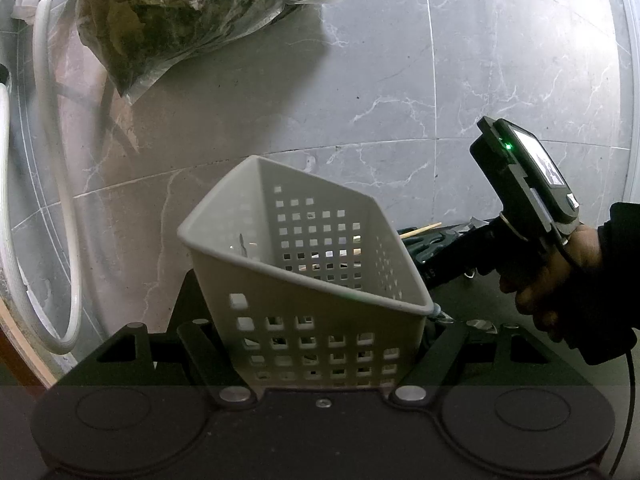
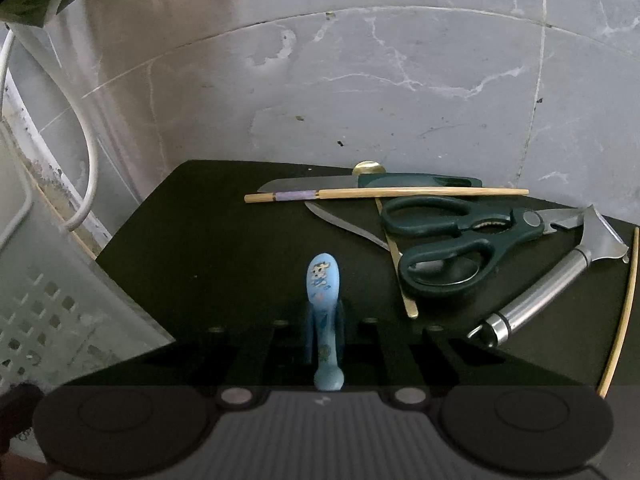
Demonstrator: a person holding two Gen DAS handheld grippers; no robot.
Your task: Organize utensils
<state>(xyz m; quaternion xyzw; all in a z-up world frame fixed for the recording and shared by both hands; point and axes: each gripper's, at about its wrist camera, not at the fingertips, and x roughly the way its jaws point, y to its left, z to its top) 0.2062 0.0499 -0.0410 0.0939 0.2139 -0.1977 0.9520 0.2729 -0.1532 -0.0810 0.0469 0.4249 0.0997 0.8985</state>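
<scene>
My left gripper [image 1: 320, 320] is shut on a white perforated basket [image 1: 304, 276], held tilted above the black mat; the basket also shows in the right wrist view [image 2: 52, 304] at the far left. My right gripper [image 2: 323, 320] is shut on a blue cartoon-printed spoon [image 2: 323, 280], handle pointing forward above the mat [image 2: 200, 240]. On the mat lie dark green scissors [image 2: 452, 240], a green-handled knife [image 2: 360, 182], a chopstick [image 2: 384, 194], a small knife blade [image 2: 344, 224] and a steel peeler [image 2: 560, 272]. The right gripper's handle and hand [image 1: 540, 240] show in the left wrist view.
A grey marble-tiled wall [image 1: 400, 80] stands behind the mat. A plastic bag of dried leaves [image 1: 180, 12] hangs at upper left, with a white hose [image 1: 52, 160] beside it. Another chopstick [image 2: 620, 312] lies at the mat's right edge.
</scene>
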